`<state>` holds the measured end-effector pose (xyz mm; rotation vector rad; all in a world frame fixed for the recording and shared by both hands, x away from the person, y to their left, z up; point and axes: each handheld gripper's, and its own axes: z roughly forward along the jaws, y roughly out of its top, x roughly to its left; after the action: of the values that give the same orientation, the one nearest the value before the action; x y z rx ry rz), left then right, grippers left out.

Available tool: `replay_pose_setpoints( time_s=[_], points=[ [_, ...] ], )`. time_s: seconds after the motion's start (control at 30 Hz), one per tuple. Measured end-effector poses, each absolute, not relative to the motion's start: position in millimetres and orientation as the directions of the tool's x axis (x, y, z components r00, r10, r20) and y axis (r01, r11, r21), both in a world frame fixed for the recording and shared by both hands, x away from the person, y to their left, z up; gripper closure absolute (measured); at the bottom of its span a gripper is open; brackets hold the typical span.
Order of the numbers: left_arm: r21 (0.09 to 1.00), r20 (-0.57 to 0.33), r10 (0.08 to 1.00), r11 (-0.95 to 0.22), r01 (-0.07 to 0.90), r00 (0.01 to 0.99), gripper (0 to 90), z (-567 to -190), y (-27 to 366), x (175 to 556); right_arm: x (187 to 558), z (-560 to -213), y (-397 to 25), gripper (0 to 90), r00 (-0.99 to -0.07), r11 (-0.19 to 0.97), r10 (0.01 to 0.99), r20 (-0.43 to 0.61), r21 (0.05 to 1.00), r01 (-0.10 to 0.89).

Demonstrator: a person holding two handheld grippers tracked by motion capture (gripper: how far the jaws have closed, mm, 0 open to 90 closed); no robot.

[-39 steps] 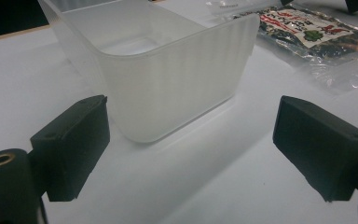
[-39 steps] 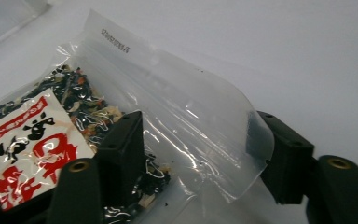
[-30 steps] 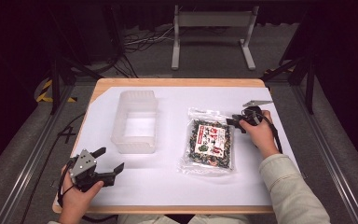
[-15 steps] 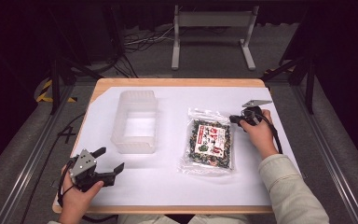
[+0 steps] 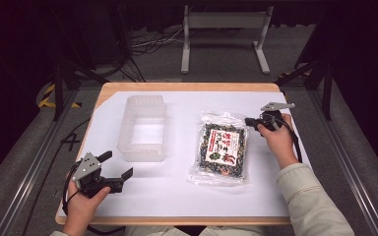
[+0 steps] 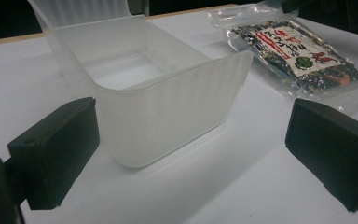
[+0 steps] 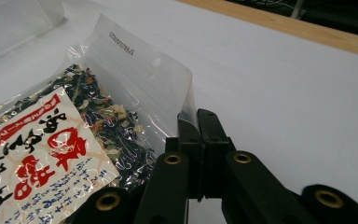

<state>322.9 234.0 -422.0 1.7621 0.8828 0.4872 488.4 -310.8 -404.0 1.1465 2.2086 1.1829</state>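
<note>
White paper covers the wooden tabletop. At lower left of the high view the left claw rests with jaws spread wide, holding nothing. Just beyond stands the translucent rectangular plastic tub, upright and open-topped. At centre right lies the clear plastic packet of dark dried food with a red-lettered label; the right claw is clamped on its upper right corner.

Clear packet of dark dried mix with red-lettered label, lying flat on the white tabletop, one top corner pinched.
</note>
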Motion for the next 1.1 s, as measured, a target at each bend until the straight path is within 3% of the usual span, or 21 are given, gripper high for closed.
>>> replay_pose_setpoints(
  time_s=[0.63, 0.77, 1.1],
  points=[
    [0.934, -0.054, 0.741, -0.199, 0.296, 0.67, 6.3, -405, 220, 331, 448, -336, -311, 90.0, -0.66, 0.299, 0.751, -0.022, 0.903, 0.31],
    [0.942, -0.028, 0.731, -0.208, 0.263, 0.681, 6.1, -396, 221, 332, 435, -317, -309, 90.0, -0.707, 0.238, 0.707, 0.021, 0.934, 0.266],
    [0.954, -0.026, 0.738, -0.182, 0.237, 0.674, 6.1, -384, 226, 335, 413, -287, -296, 90.0, -0.783, 0.225, 0.622, -0.005, 0.959, 0.173]
  ],
)
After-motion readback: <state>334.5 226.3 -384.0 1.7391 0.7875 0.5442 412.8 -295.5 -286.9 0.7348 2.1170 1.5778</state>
